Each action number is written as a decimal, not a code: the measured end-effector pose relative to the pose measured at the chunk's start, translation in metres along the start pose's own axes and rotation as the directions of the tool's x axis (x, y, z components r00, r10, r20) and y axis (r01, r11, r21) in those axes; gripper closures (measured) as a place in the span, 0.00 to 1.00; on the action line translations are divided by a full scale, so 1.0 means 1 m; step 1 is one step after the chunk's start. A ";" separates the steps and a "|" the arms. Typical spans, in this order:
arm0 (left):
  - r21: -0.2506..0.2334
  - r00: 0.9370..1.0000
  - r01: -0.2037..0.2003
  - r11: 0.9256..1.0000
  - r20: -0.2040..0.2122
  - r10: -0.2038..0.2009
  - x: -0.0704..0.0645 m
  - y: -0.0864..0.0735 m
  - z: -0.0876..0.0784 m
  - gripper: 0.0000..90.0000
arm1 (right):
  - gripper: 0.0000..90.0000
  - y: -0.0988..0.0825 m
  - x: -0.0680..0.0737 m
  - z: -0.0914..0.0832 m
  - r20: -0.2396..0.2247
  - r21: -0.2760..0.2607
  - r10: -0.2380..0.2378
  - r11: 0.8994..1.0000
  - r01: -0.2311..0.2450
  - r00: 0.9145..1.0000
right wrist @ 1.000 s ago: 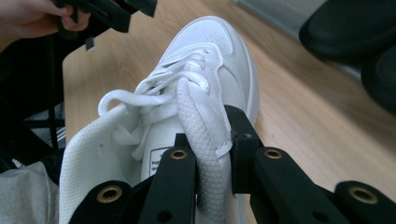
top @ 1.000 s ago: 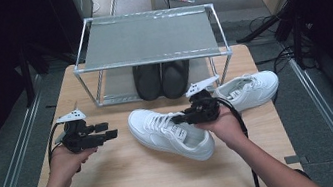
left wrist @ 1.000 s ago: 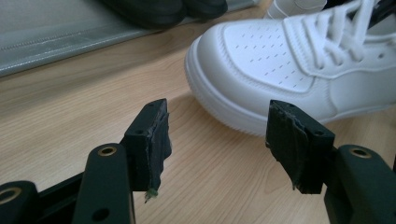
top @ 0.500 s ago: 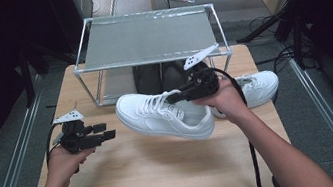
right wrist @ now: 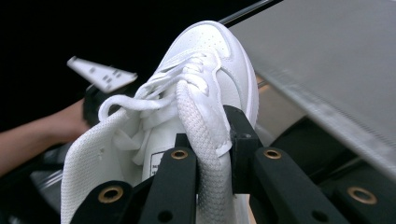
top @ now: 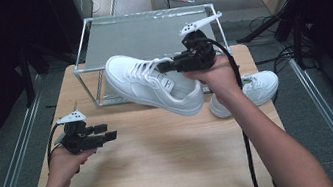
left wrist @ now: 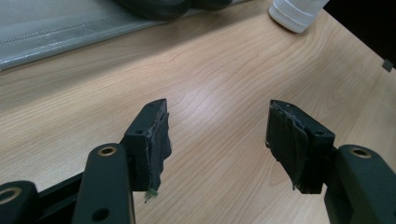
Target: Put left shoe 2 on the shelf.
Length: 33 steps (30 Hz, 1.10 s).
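A white sneaker (top: pixel 150 83) hangs in the air in front of the metal shoe rack (top: pixel 134 32), toe pointing left. My right gripper (top: pixel 170 66) is shut on the side of its collar. In the right gripper view the jaws pinch the padded rim (right wrist: pixel 210 135), and the sneaker's toe (right wrist: pixel 212 46) points away beside the rack's top shelf (right wrist: pixel 336 60). The matching white sneaker (top: pixel 257 90) lies on the wooden table (top: pixel 164 154) at the right. My left gripper (top: pixel 108 134) is held low over the table's left side, open with nothing between its pads (left wrist: pixel 217 126).
Dark shoes (left wrist: pixel 159 5) stand under the rack, and the white toe of the resting sneaker (left wrist: pixel 294 11) shows at the top of the left gripper view. A black cable (top: pixel 247 151) trails along the right forearm. Bare wood lies in front of both hands.
My right gripper has lifted the white sneaker off the table, up and toward the rack's top shelf. The left gripper has stayed where it was, still open.
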<state>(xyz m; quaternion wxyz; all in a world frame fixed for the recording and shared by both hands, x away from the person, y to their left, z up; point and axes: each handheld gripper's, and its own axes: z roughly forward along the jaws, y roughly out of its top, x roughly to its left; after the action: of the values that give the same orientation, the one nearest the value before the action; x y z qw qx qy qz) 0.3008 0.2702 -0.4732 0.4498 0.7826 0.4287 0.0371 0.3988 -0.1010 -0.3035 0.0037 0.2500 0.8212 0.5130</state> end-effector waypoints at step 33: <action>0.004 0.995 -0.060 0.998 0.074 0.059 -0.014 0.007 0.013 0.44 | 0.93 0.093 -0.079 0.079 0.500 -0.246 0.414 0.910 -0.334 0.760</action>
<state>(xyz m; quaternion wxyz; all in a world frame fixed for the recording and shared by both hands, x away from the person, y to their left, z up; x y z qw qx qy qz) 0.3022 0.2503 -0.4713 0.4616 0.7973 0.3884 0.0201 0.5266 -0.0352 -0.2823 0.1506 0.5427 0.6808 0.4683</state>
